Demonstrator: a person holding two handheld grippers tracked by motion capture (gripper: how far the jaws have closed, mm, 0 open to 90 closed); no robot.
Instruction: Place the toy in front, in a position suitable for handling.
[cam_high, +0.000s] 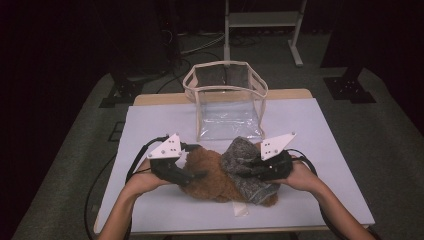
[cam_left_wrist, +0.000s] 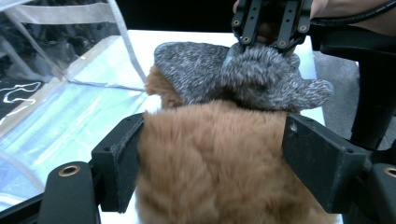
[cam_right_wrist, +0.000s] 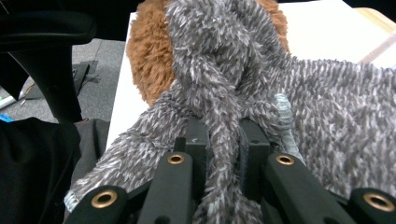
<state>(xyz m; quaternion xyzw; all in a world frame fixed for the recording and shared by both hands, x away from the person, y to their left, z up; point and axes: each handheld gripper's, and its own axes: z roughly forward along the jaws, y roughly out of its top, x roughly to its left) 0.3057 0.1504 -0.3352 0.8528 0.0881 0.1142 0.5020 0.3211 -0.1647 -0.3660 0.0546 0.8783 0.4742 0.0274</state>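
Observation:
A brown furry cloth (cam_high: 215, 186) lies on the white table (cam_high: 325, 165), with a grey fuzzy knit piece (cam_high: 238, 152) draped over its right part. My left gripper (cam_high: 197, 175) is at the brown cloth's left end. In the left gripper view the brown fur (cam_left_wrist: 210, 135) fills the gap between its jaws (cam_left_wrist: 210, 161) and both pads press on it. My right gripper (cam_high: 252, 167) is shut on a bunched fold of the grey knit (cam_right_wrist: 336, 107), which runs up between the jaws (cam_right_wrist: 219, 140). The left gripper view shows the right gripper (cam_left_wrist: 261, 46) pinching the grey knit (cam_left_wrist: 201, 70) from behind.
A clear plastic bag (cam_high: 227, 105) with beige trim stands open behind the cloths, close to the left jaw (cam_left_wrist: 56, 107). A small white slip (cam_high: 240, 209) lies near the front edge. A black chair (cam_left_wrist: 373, 70) stands beside the table, and a metal frame (cam_high: 260, 20) stands at the back.

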